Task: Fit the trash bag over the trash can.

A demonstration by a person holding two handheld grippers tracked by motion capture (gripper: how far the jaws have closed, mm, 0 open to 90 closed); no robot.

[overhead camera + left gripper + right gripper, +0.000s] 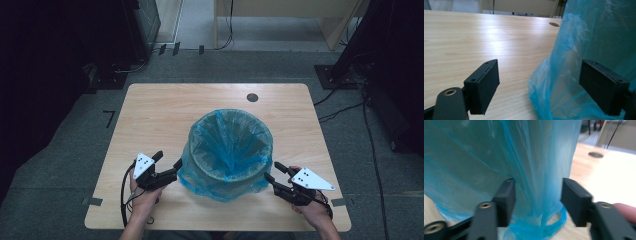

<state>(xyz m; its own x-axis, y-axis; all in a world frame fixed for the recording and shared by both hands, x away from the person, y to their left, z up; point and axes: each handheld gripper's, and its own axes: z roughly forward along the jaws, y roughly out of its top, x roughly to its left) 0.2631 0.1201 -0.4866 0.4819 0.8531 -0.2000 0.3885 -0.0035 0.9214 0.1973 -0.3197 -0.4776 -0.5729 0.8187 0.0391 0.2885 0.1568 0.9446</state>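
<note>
A round bin lined with a blue plastic bag stands in the middle of the wooden table, the bag's rim folded down over its outside. My left gripper is low at the bin's left side and open; in the left gripper view the bag's lower edge bulges into the gap and touches neither pad. My right gripper is at the bin's right side. In the right gripper view its jaws stand apart around a loose fold of the bag, and the pads do not press it.
A dark round cable hole sits near the table's far edge. Bare wood lies to the left of the bin. Dark equipment stands and cables are on the floor beyond and to the right of the table.
</note>
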